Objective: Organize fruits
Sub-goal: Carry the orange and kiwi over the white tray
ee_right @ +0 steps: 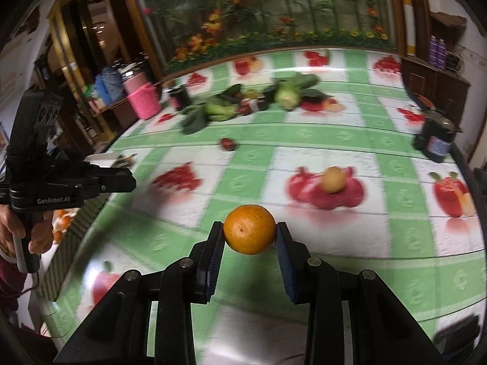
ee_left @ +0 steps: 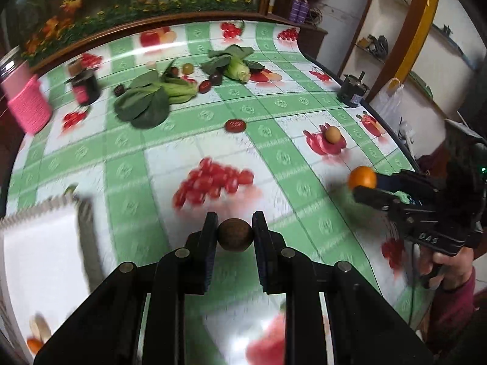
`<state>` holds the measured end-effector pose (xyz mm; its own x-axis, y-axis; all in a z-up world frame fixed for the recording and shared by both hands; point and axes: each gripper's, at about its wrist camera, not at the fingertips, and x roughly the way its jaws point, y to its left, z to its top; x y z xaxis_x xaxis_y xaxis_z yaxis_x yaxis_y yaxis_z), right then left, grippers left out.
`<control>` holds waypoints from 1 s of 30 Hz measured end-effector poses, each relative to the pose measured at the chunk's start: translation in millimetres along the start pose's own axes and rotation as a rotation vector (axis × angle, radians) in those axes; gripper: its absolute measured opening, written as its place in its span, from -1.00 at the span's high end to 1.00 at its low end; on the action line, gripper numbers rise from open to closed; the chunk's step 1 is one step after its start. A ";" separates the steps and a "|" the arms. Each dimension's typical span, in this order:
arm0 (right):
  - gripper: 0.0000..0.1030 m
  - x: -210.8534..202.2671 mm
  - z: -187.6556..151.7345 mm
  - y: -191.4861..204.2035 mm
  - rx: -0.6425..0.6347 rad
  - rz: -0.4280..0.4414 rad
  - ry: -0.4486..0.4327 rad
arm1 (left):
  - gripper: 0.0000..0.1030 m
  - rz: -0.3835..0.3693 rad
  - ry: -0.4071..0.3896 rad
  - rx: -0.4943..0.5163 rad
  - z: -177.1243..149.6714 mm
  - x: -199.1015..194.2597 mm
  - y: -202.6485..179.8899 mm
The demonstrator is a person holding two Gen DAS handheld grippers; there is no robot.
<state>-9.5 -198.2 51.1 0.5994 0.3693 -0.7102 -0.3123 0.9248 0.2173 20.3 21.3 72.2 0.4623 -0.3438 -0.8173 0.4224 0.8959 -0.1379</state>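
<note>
Two fruits are in hand, one per tool. The left gripper (ee_left: 235,233) is clamped on a brown ball (ee_left: 235,234), round and dull-skinned, kind uncertain, carried above the near part of the table (ee_left: 274,103). The right gripper (ee_right: 250,233) is clamped on an orange (ee_right: 249,229), also held clear of the cloth, at the near right.

Loose on the table:
- one yellow-brown fruit (ee_left: 332,134), right of centre, lying on a printed red picture;
- one red date (ee_left: 235,125), mid-table;
- several dark dates and a green grape (ee_left: 187,67), far side, lying among the greens (ee_left: 152,95).

Container: white basket (ee_left: 39,243), near left, ribbed rim; orange pieces show in it in the right wrist view.

Other items: pink holder (ee_left: 29,106) and dark jar (ee_left: 84,86) at far left; black motor (ee_left: 352,89) at the far right edge.

Step, as judged: both picks made, fruits in transit. The next move calls for bringing each gripper over the basket, presumably the sorting place, lowering inside the rim and only then letting go; the brown ball is nearer to it. Both fruits are round and would roll if dropped short.

Writing: "GenRobot.AI" on the left tool's body, seen from the right; "DAS" on the right tool's body, seen from the left. Jar and motor labels are too blurred to read.
</note>
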 end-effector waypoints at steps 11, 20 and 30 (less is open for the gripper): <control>0.32 9.3 -11.1 87.2 -0.084 0.131 0.011 | 0.61 0.052 -0.070 -0.080 -68.5 -65.5 31.8; 0.33 21.7 -12.5 157.9 -0.192 0.202 0.035 | 0.61 0.122 -0.119 -0.195 -112.0 -114.4 80.4; 0.33 41.4 -5.0 224.0 -0.298 0.268 0.058 | 0.61 0.264 -0.142 -0.333 -150.9 -144.5 142.8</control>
<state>-58.4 23.7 67.0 0.4283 0.5798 -0.6931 -0.6571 0.7264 0.2016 -103.8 241.4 86.1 0.6332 -0.1054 -0.7667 0.0122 0.9919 -0.1262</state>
